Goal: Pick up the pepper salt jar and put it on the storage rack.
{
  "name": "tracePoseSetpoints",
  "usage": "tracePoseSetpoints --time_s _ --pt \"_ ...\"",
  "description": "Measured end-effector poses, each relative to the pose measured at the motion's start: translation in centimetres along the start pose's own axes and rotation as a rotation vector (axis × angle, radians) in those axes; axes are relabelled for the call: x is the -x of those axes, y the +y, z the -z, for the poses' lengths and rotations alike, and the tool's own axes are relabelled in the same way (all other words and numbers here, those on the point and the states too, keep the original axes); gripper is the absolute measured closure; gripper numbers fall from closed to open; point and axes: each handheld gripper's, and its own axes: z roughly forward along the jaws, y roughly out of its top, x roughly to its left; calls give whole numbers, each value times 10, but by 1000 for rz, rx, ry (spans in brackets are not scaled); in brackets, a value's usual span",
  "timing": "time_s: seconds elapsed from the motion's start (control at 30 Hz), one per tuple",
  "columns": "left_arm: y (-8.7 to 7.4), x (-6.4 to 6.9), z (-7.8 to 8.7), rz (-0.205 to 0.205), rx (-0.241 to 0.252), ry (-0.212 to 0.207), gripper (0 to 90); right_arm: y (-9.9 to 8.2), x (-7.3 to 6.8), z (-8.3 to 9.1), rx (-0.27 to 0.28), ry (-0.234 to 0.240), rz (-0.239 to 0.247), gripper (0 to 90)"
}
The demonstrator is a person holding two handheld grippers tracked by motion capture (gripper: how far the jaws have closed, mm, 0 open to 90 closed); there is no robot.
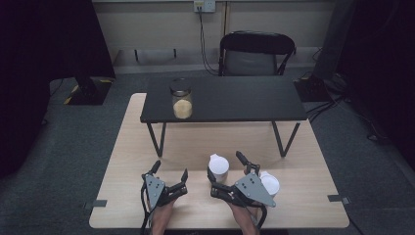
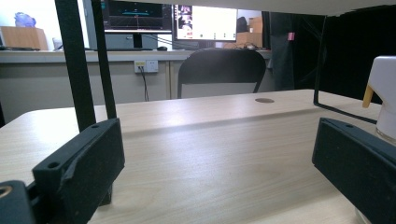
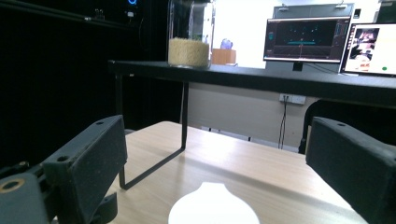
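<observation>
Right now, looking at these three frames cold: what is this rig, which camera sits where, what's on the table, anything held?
There is no robot arm. A person holds a two-fingered hand tool in each hand: the left gripper and the right gripper.

The high view looks down from above the person's side. The other two cameras ride on the grippers and look out between their own black fingers.

On the wooden table stand a low black shelf, carrying a glass jar part full of pale grains, and two white cups near the right gripper.

Nothing is held. Both grippers are open; the right one's fingers straddle one cup's rim without pressing it.
</observation>
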Motion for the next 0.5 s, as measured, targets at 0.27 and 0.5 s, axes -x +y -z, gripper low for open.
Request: tracePoseSetpoints --time_s 0.27,0.5 --pt "0 0 0 0 0 0 17 -15 -3 -7 -45 -5 15 68" --pt "0 0 0 0 0 0 17 -26 -2 -12 -73 2 -14 77"
